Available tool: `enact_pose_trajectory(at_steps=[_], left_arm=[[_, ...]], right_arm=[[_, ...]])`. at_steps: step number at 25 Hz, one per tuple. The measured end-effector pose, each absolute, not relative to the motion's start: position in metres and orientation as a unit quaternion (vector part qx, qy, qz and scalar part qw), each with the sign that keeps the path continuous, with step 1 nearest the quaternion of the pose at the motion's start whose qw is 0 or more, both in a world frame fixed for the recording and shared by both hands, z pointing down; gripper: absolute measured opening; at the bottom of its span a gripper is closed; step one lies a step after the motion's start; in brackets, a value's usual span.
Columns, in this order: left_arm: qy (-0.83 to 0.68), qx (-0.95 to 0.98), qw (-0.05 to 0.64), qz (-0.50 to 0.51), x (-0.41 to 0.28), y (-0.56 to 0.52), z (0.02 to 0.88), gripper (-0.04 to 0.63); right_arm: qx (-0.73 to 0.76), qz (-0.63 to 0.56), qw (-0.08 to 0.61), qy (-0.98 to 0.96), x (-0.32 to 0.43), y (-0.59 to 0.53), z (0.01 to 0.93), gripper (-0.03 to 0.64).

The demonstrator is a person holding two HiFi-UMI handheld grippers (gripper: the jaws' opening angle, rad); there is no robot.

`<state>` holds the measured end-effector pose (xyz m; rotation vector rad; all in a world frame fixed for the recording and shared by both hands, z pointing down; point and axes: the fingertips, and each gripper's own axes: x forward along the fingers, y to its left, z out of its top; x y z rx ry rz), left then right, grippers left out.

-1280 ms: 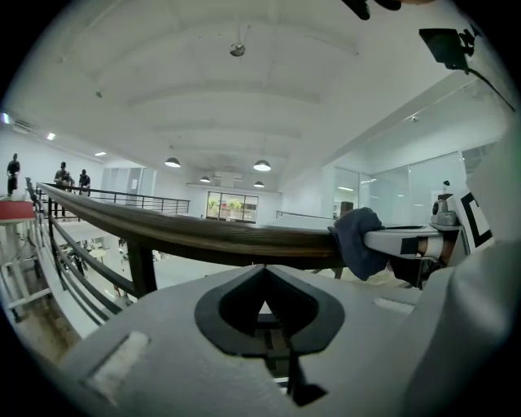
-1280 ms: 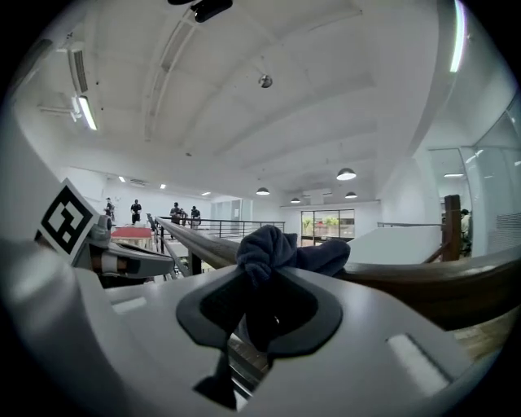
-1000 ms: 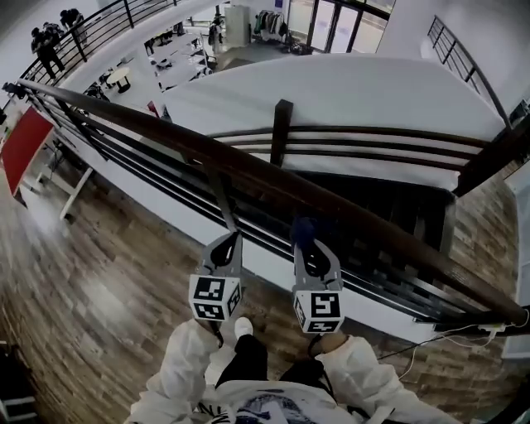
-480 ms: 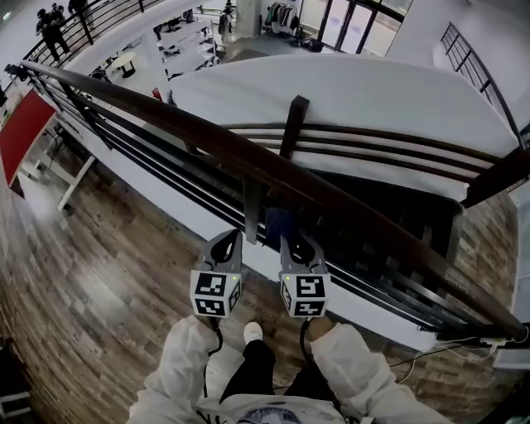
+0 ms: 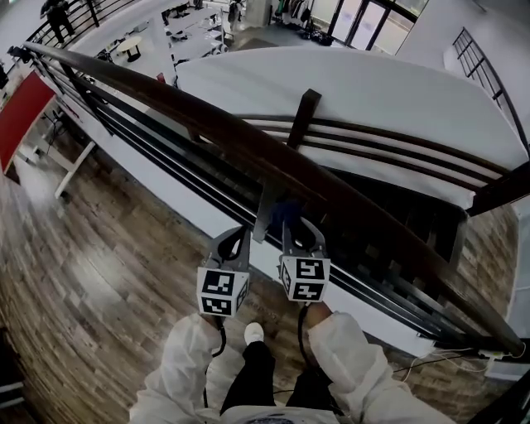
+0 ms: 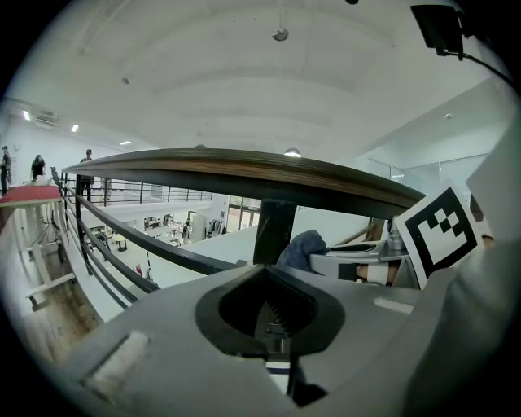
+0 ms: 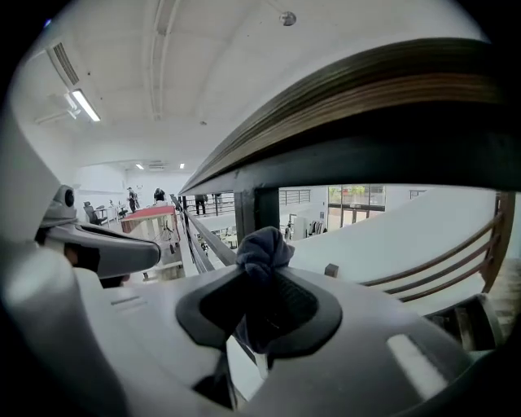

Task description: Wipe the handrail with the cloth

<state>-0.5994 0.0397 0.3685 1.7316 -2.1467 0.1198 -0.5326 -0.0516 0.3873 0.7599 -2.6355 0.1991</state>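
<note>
Two grippers are raised side by side at a balustrade. The right gripper (image 5: 295,228) is clenched on a dark blue cloth (image 7: 260,251), which bunches up out of its jaws in a rumpled knob. The left gripper (image 5: 234,238) stands just beside it with its jaws drawn together and nothing between them. Each carries its marker cube, and white sleeves (image 5: 179,364) lead back from them to the person.

The cloth sits close under the handrail (image 5: 207,124), just beside a dark upright post (image 5: 267,207) that carries the rail. Whether the cloth touches the wood cannot be told. The handrail is a broad band of dark brown wood with a visible grain along its edge, and it runs on a slant from the upper left to the lower right of the head view. Several thin dark bars (image 5: 124,137) run parallel below it.

Underfoot is a wood plank floor (image 5: 99,248) in mixed brown tones. Beyond the rail lies a wide white sloping surface (image 5: 348,91), crossed by a second set of dark rails (image 5: 389,149). A red panel (image 5: 21,112) stands at the far left. Further off, the room opens into a large bright hall with a white ceiling, strip lights, glazed doors (image 5: 356,21) and people (image 5: 58,12) standing on a distant railed gallery.
</note>
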Motion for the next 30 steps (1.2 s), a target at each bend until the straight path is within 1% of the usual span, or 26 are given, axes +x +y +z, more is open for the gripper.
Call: enact_pose_trajectory(at_steps=[8,14,19,25,30], left_arm=[[-0.768,0.609,0.194,0.039,-0.620,0.043,0.378,0.000],[-0.762,0.613,0.201,0.052,-0.618,0.042,0.388,0.000],[-0.757,0.615,0.208,0.068,-0.610,0.043,0.392,0.000],[-0.755,0.618,0.207,0.073,-0.595,0.034,0.393,0.000],[-0.743,0.631,0.207,0.077,-0.569,0.017,0.394,0.000]], right_arm=[[0.270,0.067,0.200,-0.939,-0.551,-0.055,0.403,0.077],[0.278,0.059,0.207,-0.936,-0.550,-0.065,0.417,0.077],[0.301,0.067,0.202,-0.930,-0.542,-0.076,0.423,0.080],[0.332,0.131,0.204,-0.912,-0.512,-0.101,0.442,0.078],[0.314,0.097,0.217,-0.919,-0.501,-0.092,0.449,0.078]])
